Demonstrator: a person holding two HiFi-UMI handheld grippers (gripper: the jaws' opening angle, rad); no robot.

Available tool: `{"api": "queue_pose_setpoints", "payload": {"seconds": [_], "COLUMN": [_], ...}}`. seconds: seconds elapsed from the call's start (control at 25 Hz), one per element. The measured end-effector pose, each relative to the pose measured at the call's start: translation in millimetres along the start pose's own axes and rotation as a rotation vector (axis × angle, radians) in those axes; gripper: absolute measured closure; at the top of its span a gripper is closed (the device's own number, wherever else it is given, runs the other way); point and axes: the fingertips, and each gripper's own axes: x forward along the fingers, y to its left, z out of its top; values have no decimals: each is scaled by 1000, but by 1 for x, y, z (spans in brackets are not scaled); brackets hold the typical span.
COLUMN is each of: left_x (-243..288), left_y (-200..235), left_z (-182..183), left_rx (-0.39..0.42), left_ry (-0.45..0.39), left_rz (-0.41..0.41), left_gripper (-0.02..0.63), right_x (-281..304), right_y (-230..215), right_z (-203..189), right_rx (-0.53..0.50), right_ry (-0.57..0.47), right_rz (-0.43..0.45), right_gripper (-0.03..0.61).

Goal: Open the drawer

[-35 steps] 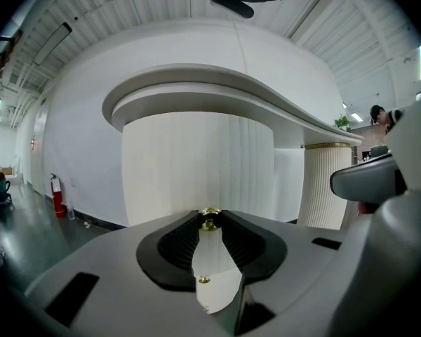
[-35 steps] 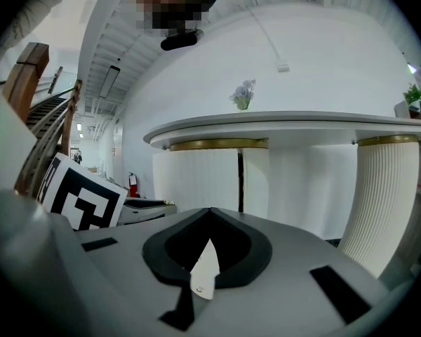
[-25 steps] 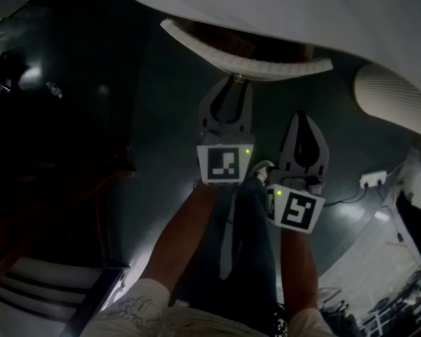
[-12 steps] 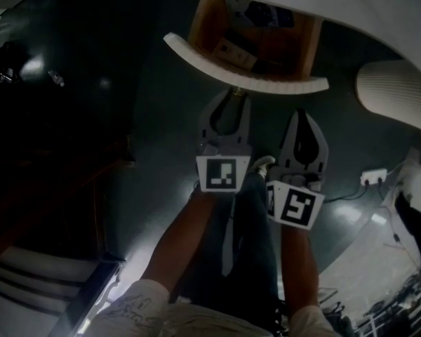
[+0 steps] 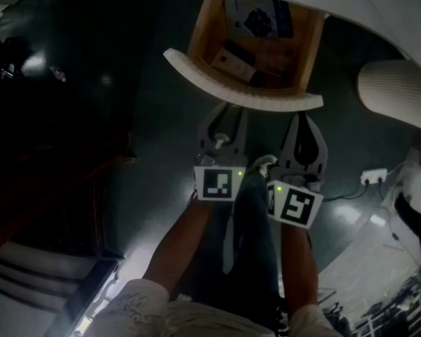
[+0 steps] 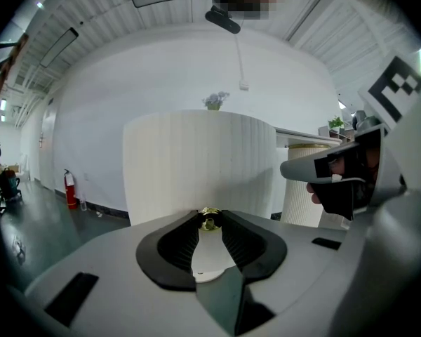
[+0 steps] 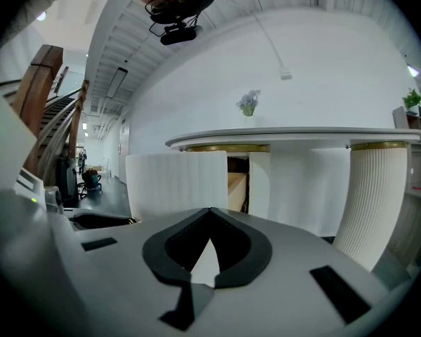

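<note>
A: Drawer (image 5: 266, 98) position?
B: Standing open under the white counter (image 5: 379, 5).
A: And the 2 grippers?
B: Left gripper (image 5: 228, 109) pinches its brass knob (image 6: 210, 220); right gripper (image 5: 302, 118), jaws pressed together on nothing, hangs just beside.

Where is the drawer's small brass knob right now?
In the left gripper view, the knob sits low centre, pinched at the left gripper's jaw tips, against the white ribbed drawer front.

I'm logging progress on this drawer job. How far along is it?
Done: the drawer is pulled out, its wooden inside and contents exposed in the head view. In hand: the left gripper is shut on the gold knob on the ribbed drawer front; the right gripper is shut, empty. Left: probably only letting go.
</note>
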Motion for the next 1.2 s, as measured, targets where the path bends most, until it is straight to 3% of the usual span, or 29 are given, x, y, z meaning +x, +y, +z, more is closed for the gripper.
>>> {"api": "queue_pose_setpoints", "payload": {"seconds": [0.12,0.2,0.24,0.36,0.52,0.84,1.2], "left_x": [-1,-3,-5,-14,-22,-28,-37], "left_y": [-4,-7,-8,-4,-2,6,1], "left_z": [-1,-2,-2,4,22,102,204], "left_rx": [-37,39,30,-123,-129,-114,-47], "left_ry": [-1,15,14,-9,-16,-103,-156], "left_rz": [-14,-47,-43,18,29,49,24], "left_gripper": [506,481,474,471,471,497,591], "right_x": [1,2,2,0,-4,-17,-29], "right_y": [-1,-2,-2,-3,-7,-12,-32], "right_z": [2,2,3,5,15,79,171], "right_rx": [3,2,2,-1,-10,-37,6], "right_ry": [-3,-4,-3,-3,-14,-71,-130], "right_rz": [1,6,7,9,3,-6,-57], "right_gripper": [574,574,574,574,574,574,574]}}
